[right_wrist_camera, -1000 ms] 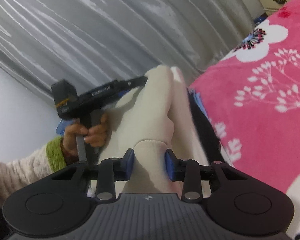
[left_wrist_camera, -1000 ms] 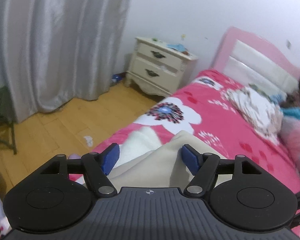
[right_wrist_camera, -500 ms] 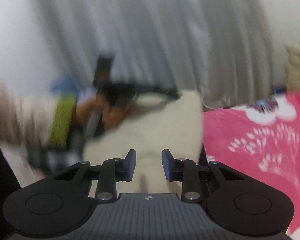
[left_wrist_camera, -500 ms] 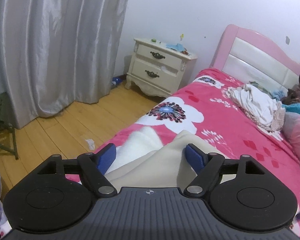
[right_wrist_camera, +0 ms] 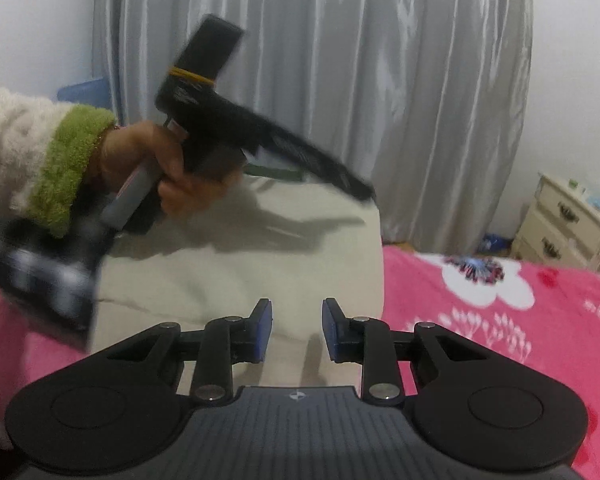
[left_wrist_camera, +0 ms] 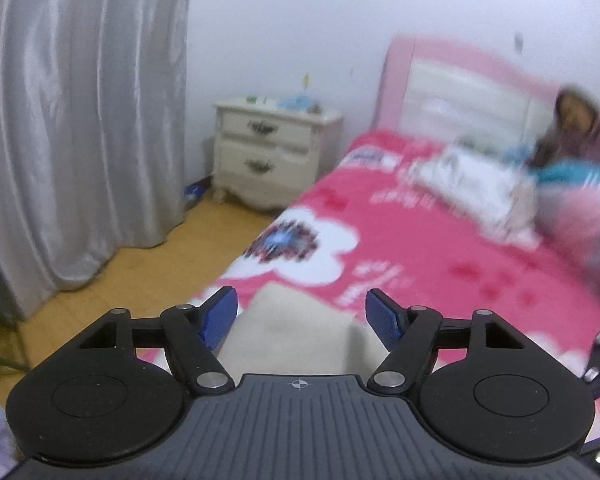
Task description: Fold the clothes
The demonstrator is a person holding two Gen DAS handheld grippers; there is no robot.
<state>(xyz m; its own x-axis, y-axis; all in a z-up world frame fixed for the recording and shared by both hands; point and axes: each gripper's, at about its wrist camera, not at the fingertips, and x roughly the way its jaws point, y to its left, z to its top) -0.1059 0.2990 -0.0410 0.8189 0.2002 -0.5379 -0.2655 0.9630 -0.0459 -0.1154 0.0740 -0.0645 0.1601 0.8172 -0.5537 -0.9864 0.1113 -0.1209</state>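
A bedroom: grey curtain (right_wrist_camera: 340,80), white nightstand (left_wrist_camera: 276,156), wood floor, and a bed (left_wrist_camera: 440,248) under a pink flowered cover. The cream garment (right_wrist_camera: 244,264) lies on the near corner of the bed, spread flat in the right wrist view and reaching under both grippers.

A second ago the right gripper (right_wrist_camera: 296,330) had a bunched fold of the cloth pinched between its pads, held up off the bed. Now the gap between its narrowly parted pads is empty and the cloth lies flat below, so that fold has been laid down and let go. The left gripper (left_wrist_camera: 302,316) stood wide around the cloth's edge then as now; its jaws are closing slightly at this moment, the pads clear of the cloth on either side. In the right view it shows as a black tool (right_wrist_camera: 228,132) in the person's hand (right_wrist_camera: 160,168), hovering over the far part of the garment.

This looks like one fold finished, with a fresh grip needed for the next.

Both views are motion-blurred. The garment's near edge is hidden behind the gripper bodies, and its type is unclear. A dark checked cloth (right_wrist_camera: 40,276) at the left and the bedding by the headboard are too smeared to identify.
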